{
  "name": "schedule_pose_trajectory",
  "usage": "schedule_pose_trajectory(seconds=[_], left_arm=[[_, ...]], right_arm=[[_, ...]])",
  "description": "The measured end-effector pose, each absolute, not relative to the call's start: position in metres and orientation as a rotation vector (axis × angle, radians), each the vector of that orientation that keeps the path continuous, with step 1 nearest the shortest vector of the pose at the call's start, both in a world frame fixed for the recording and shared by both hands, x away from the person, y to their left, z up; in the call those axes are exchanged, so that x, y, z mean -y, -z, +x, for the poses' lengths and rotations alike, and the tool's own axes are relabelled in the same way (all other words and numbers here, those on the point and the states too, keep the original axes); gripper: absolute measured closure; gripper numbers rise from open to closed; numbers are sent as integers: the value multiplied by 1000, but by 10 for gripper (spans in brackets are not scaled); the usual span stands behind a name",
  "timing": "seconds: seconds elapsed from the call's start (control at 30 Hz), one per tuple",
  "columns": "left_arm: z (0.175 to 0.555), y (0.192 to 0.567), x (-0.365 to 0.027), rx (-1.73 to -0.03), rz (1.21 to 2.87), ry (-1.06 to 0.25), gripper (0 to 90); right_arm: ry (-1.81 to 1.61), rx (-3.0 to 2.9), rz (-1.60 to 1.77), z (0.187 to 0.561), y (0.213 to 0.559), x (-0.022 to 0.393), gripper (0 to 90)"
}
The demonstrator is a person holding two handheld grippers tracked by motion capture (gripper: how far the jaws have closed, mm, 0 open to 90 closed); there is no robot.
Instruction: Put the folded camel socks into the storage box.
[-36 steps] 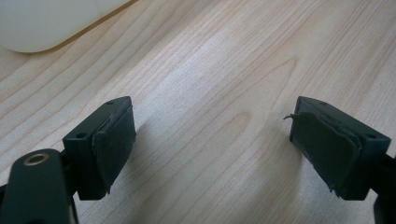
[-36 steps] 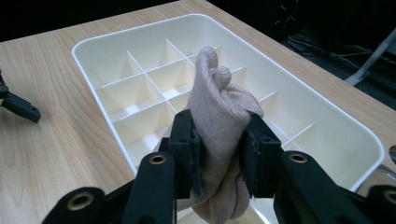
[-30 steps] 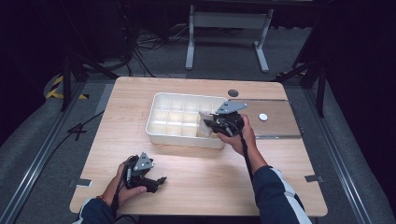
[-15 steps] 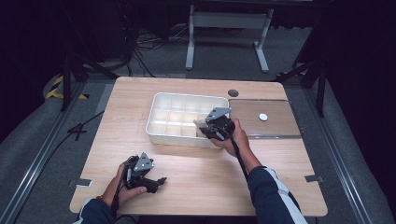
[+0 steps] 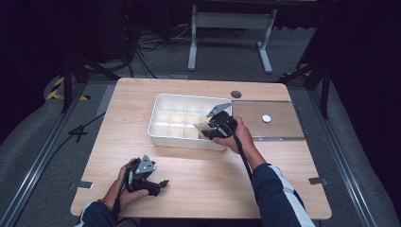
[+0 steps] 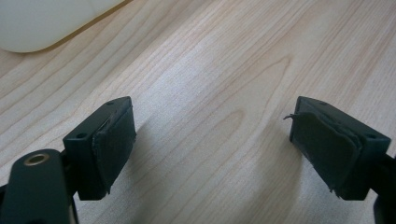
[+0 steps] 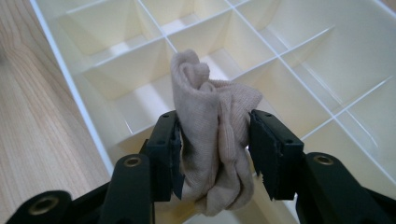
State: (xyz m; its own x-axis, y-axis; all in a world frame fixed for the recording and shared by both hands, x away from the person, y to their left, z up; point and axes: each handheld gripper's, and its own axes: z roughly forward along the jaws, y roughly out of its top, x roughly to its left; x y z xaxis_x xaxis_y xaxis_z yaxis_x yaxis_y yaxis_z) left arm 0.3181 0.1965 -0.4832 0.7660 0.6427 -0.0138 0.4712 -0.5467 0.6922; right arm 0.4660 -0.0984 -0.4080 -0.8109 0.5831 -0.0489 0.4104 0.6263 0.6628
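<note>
A white tray point(image 5: 156, 124) with several compartments stands in the middle of the table. My right gripper point(image 5: 207, 128) hovers over its near right corner. In the right gripper view the right gripper point(image 7: 215, 137) is shut on a rolled beige sock point(image 7: 210, 100); its jaws have just been opening, and both pads still touch the sock. The sock point(image 5: 203, 126) hangs above the tray's compartments point(image 7: 140, 100). My left gripper point(image 5: 160, 183) rests low at the table's near left. In its own view the left gripper point(image 6: 212, 144) stands open over bare wood.
A flat clear lid point(image 5: 279, 127) with a small white disc point(image 5: 267, 118) lies right of the tray. A dark round spot point(image 5: 236, 94) sits at the table's far edge. A corner of the tray point(image 6: 42, 23) lies ahead of the left gripper.
My right gripper has shifted a little left and nearer, over the tray's near right compartments, with the sock in it. The left hand has stayed still.
</note>
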Motion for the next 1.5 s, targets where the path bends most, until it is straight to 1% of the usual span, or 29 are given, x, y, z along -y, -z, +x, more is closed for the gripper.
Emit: schedule_pose_trajectory(seconds=[0.03, 0.07, 0.1, 0.13, 0.33, 0.57, 0.73, 1.27, 1.5], left_arm=[[318, 483, -196, -826, 2253, -313, 147], [318, 483, -196, -826, 2252, -311, 147], [318, 483, -196, -826, 2252, -311, 147], [318, 483, -196, -828, 2253, -313, 146], [318, 483, -196, -831, 2254, -314, 146], [318, 483, -197, -835, 2257, -314, 146], [317, 483, -196, -841, 2253, -316, 144], [316, 483, -195, -845, 2251, -318, 141], [316, 483, -194, -846, 2248, -316, 141]], right_arm=[[-969, -2594, 815, 466, 406, 99, 582], [-970, -2595, 818, 466, 404, 99, 625], [-962, -2601, 815, 467, 403, 98, 687], [-943, -2606, 797, 466, 403, 96, 713], [-882, -2634, 799, 470, 403, 90, 755], [-784, -2701, 812, 474, 409, 92, 770], [-673, -2749, 775, 474, 414, 84, 779], [-520, -2862, 807, 486, 419, 74, 783], [-533, -2863, 818, 486, 420, 74, 785]])
